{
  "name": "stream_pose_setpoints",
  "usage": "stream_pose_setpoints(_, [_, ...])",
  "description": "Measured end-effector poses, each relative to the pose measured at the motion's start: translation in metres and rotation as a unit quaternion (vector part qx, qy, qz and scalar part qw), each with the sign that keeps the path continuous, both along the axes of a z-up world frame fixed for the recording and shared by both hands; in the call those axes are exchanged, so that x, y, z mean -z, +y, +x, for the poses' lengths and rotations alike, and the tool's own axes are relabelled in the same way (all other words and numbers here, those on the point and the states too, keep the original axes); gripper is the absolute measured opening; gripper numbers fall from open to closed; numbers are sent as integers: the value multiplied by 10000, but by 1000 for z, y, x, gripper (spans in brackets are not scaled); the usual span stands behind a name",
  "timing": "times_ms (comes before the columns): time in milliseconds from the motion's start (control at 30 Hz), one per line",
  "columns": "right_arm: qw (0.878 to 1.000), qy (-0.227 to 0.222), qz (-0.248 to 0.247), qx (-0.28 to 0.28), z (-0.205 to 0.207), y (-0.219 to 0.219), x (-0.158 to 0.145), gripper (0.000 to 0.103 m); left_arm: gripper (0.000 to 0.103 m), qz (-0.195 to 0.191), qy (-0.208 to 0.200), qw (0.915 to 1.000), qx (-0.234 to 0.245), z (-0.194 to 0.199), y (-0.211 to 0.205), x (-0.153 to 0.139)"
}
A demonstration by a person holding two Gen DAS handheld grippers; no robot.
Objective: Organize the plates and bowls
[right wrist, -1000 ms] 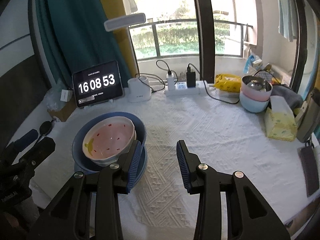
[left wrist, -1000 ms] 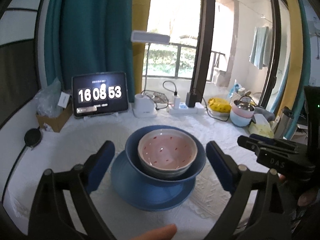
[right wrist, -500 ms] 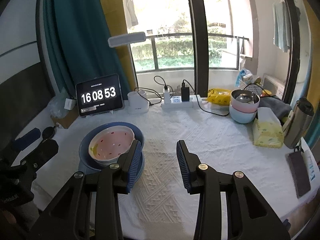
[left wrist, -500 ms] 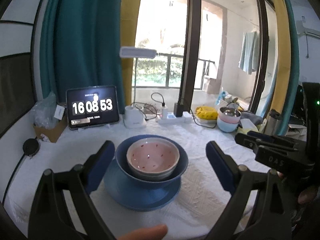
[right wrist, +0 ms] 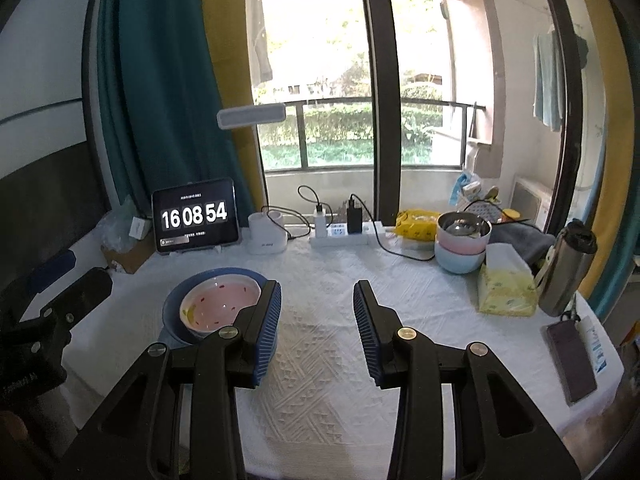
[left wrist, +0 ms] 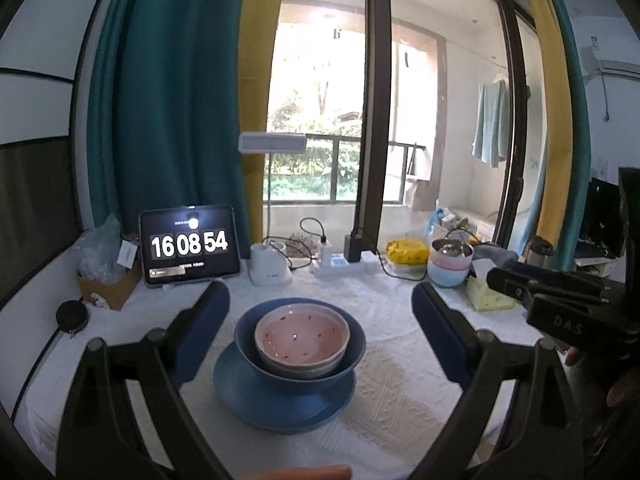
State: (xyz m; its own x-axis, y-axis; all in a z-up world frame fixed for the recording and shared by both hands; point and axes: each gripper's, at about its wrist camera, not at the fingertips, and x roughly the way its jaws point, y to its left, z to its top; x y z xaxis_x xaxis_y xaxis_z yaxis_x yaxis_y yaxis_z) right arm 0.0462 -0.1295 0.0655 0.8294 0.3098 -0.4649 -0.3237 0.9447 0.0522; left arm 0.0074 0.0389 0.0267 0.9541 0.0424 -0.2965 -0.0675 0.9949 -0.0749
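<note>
Three pieces of crockery already sit nested on the white-clothed bench [left wrist: 400, 312]: a pink speckled bowl [left wrist: 302, 338] rests inside a dark blue bowl [left wrist: 348, 360], and that in turn stands on a blue plate [left wrist: 280, 404]. Judging by this stack, the main gathering looks done.

The left tool [left wrist: 320, 332] stands wide, its blue pads either side of the stack but clear of it, with nothing between them that they press on. The right tool [right wrist: 316, 320] is set at a moderate gap over bare cloth and holds nothing; its left pad sits just in front of the stack's rim in the right wrist view, though whether it touches I cannot tell from this angle. Both tools appear raised off the bench, not reaching in.

What may be left: at the far right edge, near a yellow tissue box [right wrist: 506, 288], a second small stack stands, a metal bowl [right wrist: 464, 226] in a pink bowl [right wrist: 460, 244] on a pale blue bowl [right wrist: 458, 262]. It is already nested, so it may count as tidy, or it may be background clutter and no part of the task. If it belongs, joining it with the blue stack would be the only remaining step; otherwise the task looks essentially finished.
</note>
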Motion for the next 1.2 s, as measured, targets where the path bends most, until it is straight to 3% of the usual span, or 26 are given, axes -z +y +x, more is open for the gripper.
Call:
stream_pose_setpoints(500, [9987, -454, 66, 233, -41, -14, -23, 55, 94, -91, -124, 9999, 49, -17, -1, -11])
stream_pose_setpoints(1200, [9971, -679, 99, 327, -61, -20, -33, 56, 94, -55, -130, 9999, -86, -39, -1, -18])
